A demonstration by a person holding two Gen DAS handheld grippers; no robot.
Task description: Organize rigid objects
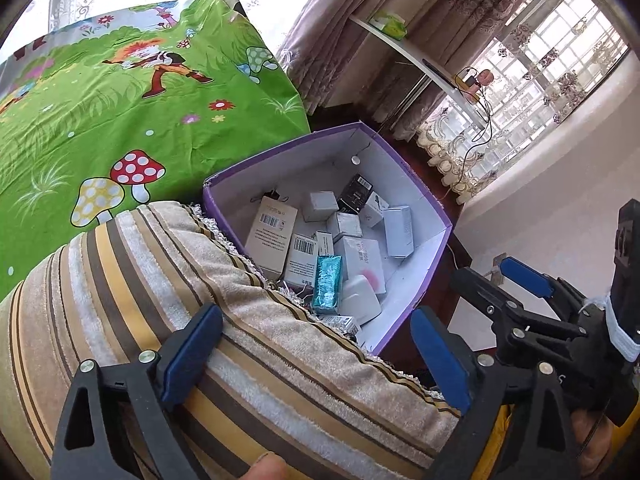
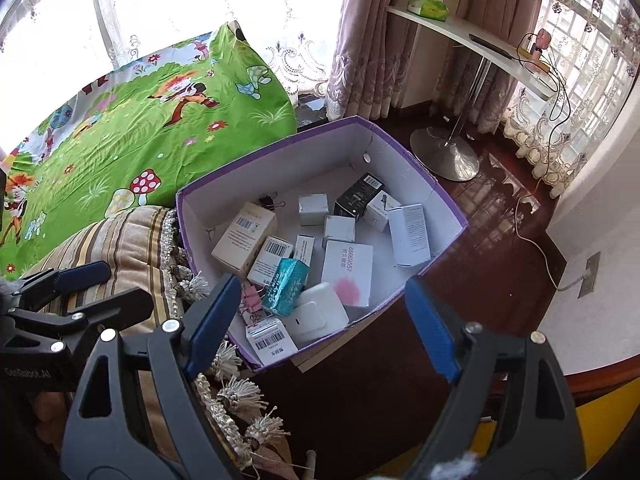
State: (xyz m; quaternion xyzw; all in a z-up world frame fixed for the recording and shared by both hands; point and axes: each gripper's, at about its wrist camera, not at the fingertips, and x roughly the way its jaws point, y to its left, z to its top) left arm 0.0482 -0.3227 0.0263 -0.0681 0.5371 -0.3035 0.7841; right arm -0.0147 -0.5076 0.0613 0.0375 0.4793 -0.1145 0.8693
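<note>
A purple cardboard box (image 2: pixel 420 184) with white inner walls stands on the dark floor and holds several small cartons. Among them are a teal box (image 2: pixel 286 286), a rounded white case (image 2: pixel 320 312), a beige carton (image 2: pixel 244 236) and a black one (image 2: pixel 358 194). My right gripper (image 2: pixel 322 282) hovers open over the box's near corner with nothing between its pads. The left wrist view shows the same purple box (image 1: pixel 304 168) and teal box (image 1: pixel 329 283). My left gripper (image 1: pixel 316 314) stands open and empty above a striped cushion. Each gripper appears in the other's view: the right gripper (image 1: pixel 488 276) and the left gripper (image 2: pixel 116 284).
The striped, tasselled cushion (image 1: pixel 160 280) presses against the box's left side. A green cartoon sheet (image 1: pixel 120 100) lies behind it. A white side table on a round metal base (image 2: pixel 444 152) stands beyond the box. A cable runs to a wall socket (image 2: pixel 590 276) on the right.
</note>
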